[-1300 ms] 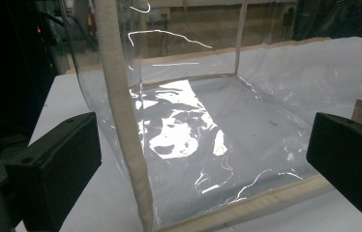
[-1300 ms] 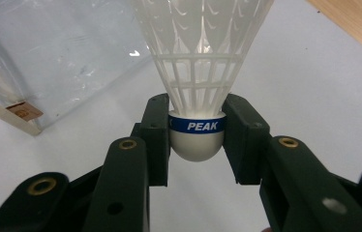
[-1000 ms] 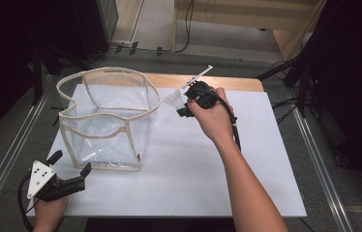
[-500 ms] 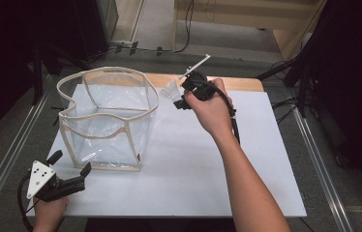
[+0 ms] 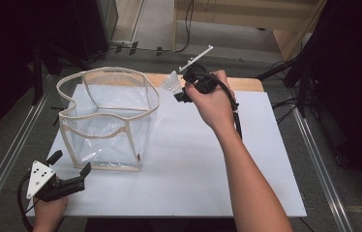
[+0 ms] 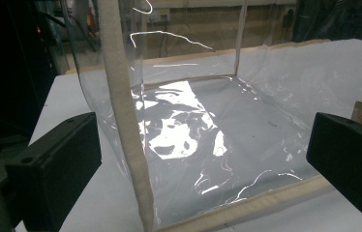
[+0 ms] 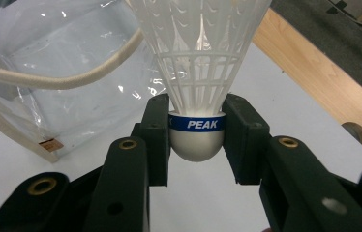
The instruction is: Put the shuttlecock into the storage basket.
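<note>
shuttlecock (image 7: 197, 72) in right tongs (image 7: 197, 140), beside bag rim (image 5: 146, 83)

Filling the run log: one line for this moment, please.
right gripper: shut on shuttlecock, raised beside bag | left gripper: open, idle at bag's near corner | shuttlecock not yet in bag

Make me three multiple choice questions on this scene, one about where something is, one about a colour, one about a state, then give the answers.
1. Where is the left gripper?
A. inside the bag
B. near the bag's front corner, at the table's near left
C. over the table's far right corner

2. What colour is the band on the shuttlecock?
A. red
B. green
C. blue

3. What is the right gripper doing?
A. clamping the shuttlecock's base
B. standing open with nothing between its jaws
C. gripping the bag's rim

Answers: 1 B, the high view shows it there; 2 C, blue band reading PEAK; 3 A, both pads press the base.
</note>
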Demonstrator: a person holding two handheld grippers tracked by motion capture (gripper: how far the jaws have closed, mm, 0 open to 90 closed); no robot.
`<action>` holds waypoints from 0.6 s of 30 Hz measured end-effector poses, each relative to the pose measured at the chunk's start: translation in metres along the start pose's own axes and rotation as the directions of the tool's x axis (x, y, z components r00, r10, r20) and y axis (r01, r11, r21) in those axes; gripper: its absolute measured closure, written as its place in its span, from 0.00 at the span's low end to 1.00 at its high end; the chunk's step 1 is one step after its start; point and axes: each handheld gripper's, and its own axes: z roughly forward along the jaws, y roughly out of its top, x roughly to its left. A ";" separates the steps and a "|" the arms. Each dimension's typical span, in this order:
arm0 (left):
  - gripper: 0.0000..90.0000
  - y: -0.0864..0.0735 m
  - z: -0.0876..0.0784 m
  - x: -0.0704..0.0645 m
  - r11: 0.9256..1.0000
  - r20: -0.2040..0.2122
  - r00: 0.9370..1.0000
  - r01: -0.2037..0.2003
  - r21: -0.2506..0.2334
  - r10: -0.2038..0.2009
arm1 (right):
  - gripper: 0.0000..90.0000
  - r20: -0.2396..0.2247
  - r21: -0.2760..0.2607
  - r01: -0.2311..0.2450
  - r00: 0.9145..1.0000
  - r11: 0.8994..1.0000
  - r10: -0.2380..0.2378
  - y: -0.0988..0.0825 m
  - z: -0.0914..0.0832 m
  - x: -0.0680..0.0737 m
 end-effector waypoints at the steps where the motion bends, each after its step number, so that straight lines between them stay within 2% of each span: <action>1: 0.00 0.000 0.000 0.000 1.000 0.000 1.000 0.001 -0.001 -0.001 | 0.70 0.000 -0.003 -0.001 1.000 1.000 0.001 0.001 -0.001 0.000; 7: 0.00 0.000 0.000 0.000 1.000 0.000 1.000 0.000 0.002 0.000 | 0.70 0.005 -0.018 0.005 1.000 1.000 -0.005 0.005 -0.006 0.001; 18: 0.00 0.000 0.000 -0.001 1.000 0.000 1.000 0.003 0.000 -0.003 | 0.70 -0.017 -0.043 0.035 0.999 0.998 -0.035 0.018 -0.005 0.011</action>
